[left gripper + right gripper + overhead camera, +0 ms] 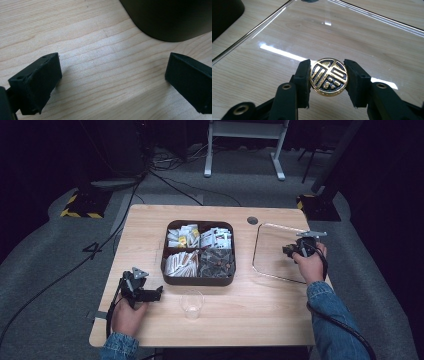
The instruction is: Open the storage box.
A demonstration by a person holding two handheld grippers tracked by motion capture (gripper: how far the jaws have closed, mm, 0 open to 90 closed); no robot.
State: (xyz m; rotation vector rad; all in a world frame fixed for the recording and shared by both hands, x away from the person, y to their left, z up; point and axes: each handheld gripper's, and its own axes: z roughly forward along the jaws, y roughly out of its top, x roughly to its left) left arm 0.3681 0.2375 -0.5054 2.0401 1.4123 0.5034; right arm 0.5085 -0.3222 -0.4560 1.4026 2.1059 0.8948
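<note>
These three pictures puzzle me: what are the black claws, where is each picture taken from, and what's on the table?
No machine: a person holds a two-jaw tool in each hand. The high view looks down on a wooden table with a dark divided box of packets, a clear cup and a clear tray. The other two come from cameras on the tools. The left gripper stands open over bare wood beside the box. The right gripper, above the tray, clamps a round gold-and-black coin.

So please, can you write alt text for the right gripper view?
A round black-and-gold disc is clamped between the two black jaws of the right tool, above a clear glass tray that lies on a light wooden table.
</note>
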